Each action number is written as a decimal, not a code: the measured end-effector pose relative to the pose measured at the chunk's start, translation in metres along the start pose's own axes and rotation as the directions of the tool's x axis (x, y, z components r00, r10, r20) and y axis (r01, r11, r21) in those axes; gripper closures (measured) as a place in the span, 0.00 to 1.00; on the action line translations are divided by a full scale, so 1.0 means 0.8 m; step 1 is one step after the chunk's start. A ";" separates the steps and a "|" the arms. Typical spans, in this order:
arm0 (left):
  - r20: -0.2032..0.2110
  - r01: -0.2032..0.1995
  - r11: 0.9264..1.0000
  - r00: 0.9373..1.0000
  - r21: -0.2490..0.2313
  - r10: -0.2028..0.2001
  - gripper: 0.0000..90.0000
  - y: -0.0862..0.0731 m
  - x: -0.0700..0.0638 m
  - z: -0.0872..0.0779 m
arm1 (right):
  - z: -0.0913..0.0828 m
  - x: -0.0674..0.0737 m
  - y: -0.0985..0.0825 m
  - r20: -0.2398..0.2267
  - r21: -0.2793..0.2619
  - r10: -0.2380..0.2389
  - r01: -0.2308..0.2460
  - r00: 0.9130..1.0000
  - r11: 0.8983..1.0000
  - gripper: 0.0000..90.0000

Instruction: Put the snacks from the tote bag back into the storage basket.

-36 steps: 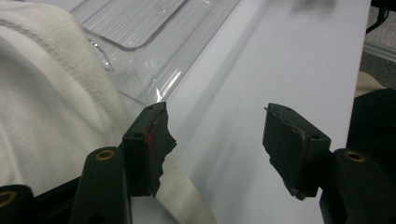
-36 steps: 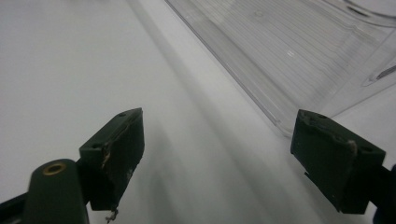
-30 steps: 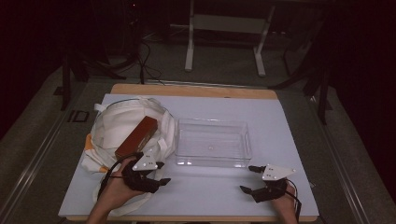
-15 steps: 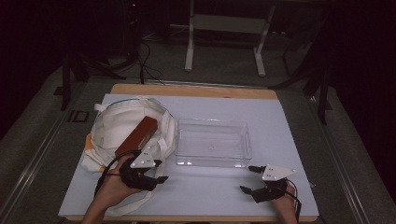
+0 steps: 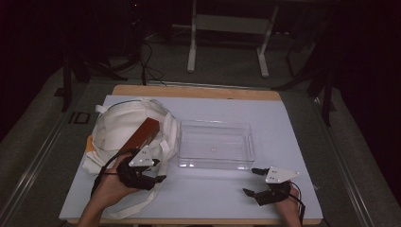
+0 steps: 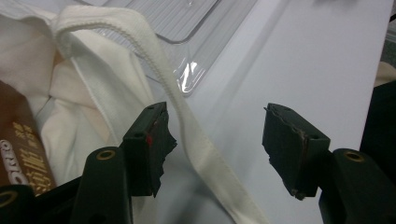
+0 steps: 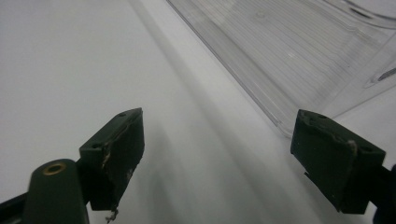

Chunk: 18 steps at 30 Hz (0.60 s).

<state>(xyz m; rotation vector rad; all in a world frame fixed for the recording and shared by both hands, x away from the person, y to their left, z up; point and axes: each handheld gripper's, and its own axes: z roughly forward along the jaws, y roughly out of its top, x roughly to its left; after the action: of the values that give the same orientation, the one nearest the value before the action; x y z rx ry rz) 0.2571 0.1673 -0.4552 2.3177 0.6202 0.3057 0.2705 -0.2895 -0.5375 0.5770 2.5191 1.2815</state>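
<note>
Grippers rest on the white table [image 5: 302, 123] in the high view: left gripper [image 5: 158, 172] at the cloth bag [image 5: 118, 127] holding a brown box [image 5: 140, 136], right gripper [image 5: 250, 182] near the clear tray [image 5: 215, 163]. Left gripper view: jaws parted, bag strap [image 6: 196, 149] lying between them. Right gripper view: jaws wide apart over bare table, tray just beyond.

You see one white cloth bag [image 5: 120, 130], one brown box [image 5: 141, 135], one clear plastic tray [image 5: 216, 164], and two grippers: left [image 5: 158, 171], right [image 5: 251, 181].
</note>
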 end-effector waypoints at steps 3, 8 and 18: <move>-0.005 0.001 1.000 1.000 0.005 -0.001 0.46 0.000 0.003 -0.002 | 0.000 0.000 0.000 0.000 0.000 -0.001 0.001 1.000 1.000 0.19; -0.009 -0.004 1.000 1.000 0.016 0.004 0.46 0.001 0.006 -0.005 | 0.000 0.000 0.000 -0.001 0.000 -0.002 0.002 1.000 1.000 0.19; -0.015 -0.012 1.000 1.000 0.023 0.013 0.46 0.005 0.009 -0.012 | 0.000 0.000 0.000 -0.001 -0.002 -0.005 0.005 1.000 1.000 0.19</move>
<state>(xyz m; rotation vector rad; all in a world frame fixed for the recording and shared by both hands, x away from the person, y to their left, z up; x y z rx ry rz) 0.2608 0.1741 -0.4451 2.3441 0.6200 0.3239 0.2703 -0.2894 -0.5376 0.5691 2.5186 1.2824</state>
